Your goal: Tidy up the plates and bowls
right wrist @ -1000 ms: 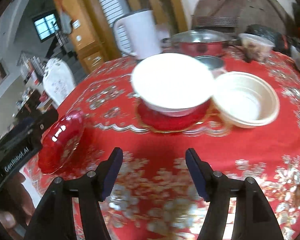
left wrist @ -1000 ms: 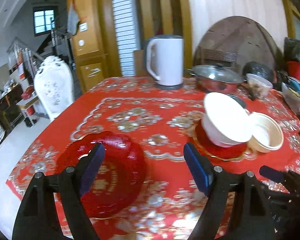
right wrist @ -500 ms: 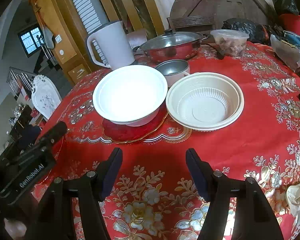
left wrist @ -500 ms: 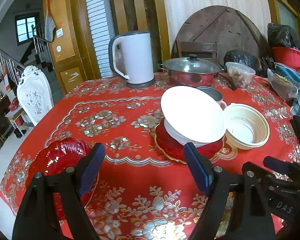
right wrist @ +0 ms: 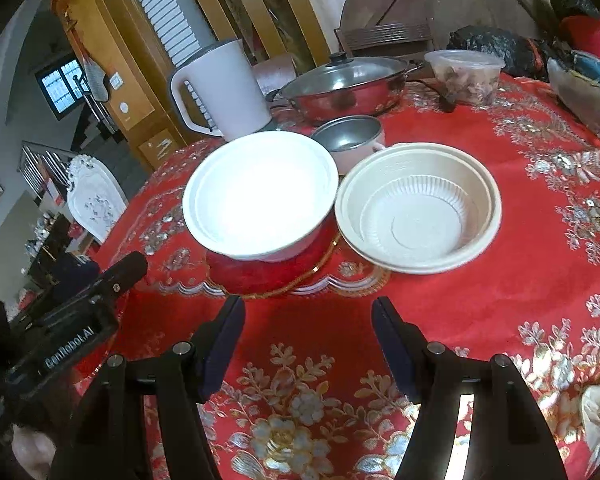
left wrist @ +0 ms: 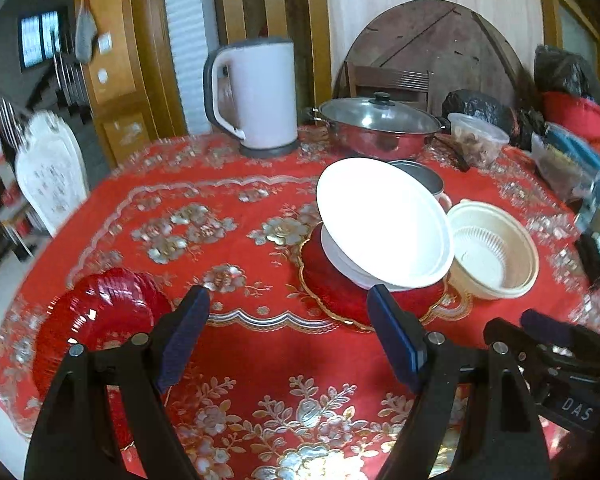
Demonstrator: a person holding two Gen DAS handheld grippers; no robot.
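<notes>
The red glass plate (left wrist: pixel 96 320) at the table's near-left edge is partly covered by the left gripper (left wrist: pixel 288 328), and in the right wrist view that gripper's black body hides almost all of it. The red gold-rimmed plate (right wrist: pixel 268 276) shows only as a crescent under the white bowl (right wrist: pixel 260 196), which sits tilted on it; the cream plastic bowl (right wrist: pixel 418 208) stands just beside, touching or nearly so — the contact cannot be made out. A small metal pot (right wrist: pixel 348 138) is half hidden behind both bowls. Compared with half a second ago, the left view has shifted slightly and blurred, while the dishes lie as before. Readable lettering: "GenRobot.AI" on the left gripper, "DAS" on the right gripper (right wrist: pixel 308 340). Both grippers' jaws stand wide apart, empty, above the red tablecloth (right wrist: pixel 500 300).
</notes>
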